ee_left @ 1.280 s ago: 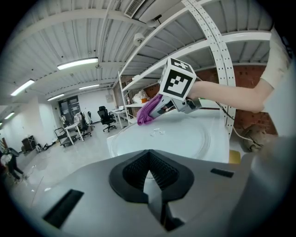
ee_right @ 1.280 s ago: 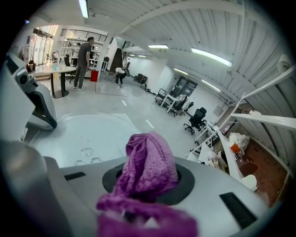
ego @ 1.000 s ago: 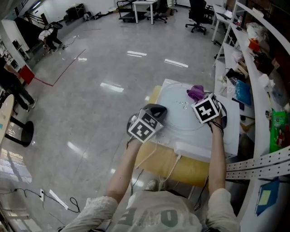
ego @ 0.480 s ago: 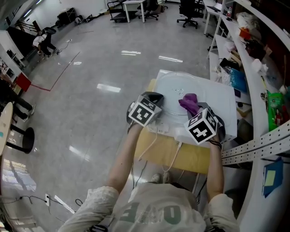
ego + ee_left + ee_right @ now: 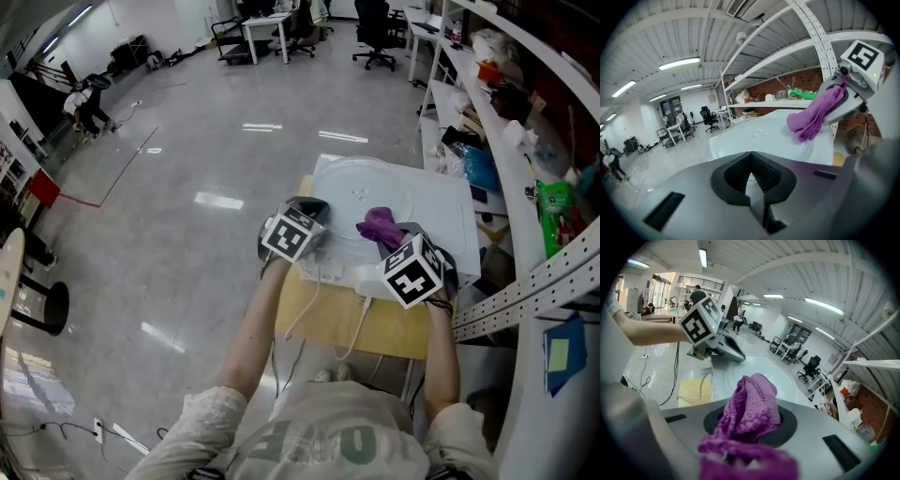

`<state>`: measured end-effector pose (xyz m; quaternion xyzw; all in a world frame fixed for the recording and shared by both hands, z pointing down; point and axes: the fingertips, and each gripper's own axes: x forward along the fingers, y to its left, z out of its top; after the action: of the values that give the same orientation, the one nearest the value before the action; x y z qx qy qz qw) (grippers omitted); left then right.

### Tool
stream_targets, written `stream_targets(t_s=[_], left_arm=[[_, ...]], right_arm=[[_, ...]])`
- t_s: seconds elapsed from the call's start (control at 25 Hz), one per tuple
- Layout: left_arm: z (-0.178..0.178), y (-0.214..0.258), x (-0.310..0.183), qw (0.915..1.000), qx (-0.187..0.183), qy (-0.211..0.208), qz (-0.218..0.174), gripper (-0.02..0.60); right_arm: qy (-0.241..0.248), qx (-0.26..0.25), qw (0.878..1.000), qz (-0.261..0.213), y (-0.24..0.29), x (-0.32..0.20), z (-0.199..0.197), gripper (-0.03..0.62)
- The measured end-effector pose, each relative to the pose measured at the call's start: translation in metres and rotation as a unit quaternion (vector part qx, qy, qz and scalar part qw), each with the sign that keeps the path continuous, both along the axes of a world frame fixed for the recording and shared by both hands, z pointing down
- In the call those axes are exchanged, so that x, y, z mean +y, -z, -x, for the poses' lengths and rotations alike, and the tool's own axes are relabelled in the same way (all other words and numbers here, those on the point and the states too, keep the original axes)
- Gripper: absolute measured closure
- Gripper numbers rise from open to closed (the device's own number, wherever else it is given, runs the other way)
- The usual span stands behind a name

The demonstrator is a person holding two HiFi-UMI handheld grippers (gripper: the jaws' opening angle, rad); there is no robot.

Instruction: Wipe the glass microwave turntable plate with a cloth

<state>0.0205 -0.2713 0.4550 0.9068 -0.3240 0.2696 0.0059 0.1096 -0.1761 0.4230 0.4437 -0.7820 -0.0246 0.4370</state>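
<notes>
So, the glass plate [image 5: 361, 192] lies flat on a white board [image 5: 455, 220], and the board sits on a yellow table top [image 5: 375, 330]. The left gripper [image 5: 750, 174] is at the near left edge of the plate. Its jaws are pressed together w/ the thin rim of the plate pinched between the black pads. The right gripper [image 5: 751, 427] pinches a purple cloth [image 5: 752, 406] (it looks knitted), & the cloth bunches up and spills out the front of the jaws. From the head view the cloth is over the near right part of the plate, just inside the rim. Can't tell if it really touches the glass. The 2 grippers are near each other, L at one side of the plate, R at the other, both pointing away from the person. A few small bright specks [image 5: 357, 194] show near the middle of the plate; can't tell what they are. White cords [image 5: 360, 323] hang down over the front of the table. Shelves [image 5: 525, 141] full of stuff run along the right side. A shiny grey floor [image 5: 187, 187] is at the left, w/ office chairs [image 5: 375, 28] far off.
</notes>
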Motion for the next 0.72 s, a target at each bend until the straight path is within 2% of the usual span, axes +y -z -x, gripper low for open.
stream_targets(t_s=[0.32,0.52,0.72], left_arm=[[0.001,0.0,-0.002,1.0,0.0,-0.002,0.002,0.58],[0.001,0.001,0.0,1.0,0.001,0.001,-0.009,0.58],[0.001,-0.003,-0.001,0.9999,0.004,0.001,-0.012,0.58]], right_arm=[[-0.042,-0.012,0.997,-0.07,0.055,-0.066,-0.029,0.545],[-0.071,-0.036,0.995,-0.056,0.045,-0.122,-0.05,0.545],[-0.102,-0.02,0.994,-0.041,0.022,-0.161,-0.068,0.545]])
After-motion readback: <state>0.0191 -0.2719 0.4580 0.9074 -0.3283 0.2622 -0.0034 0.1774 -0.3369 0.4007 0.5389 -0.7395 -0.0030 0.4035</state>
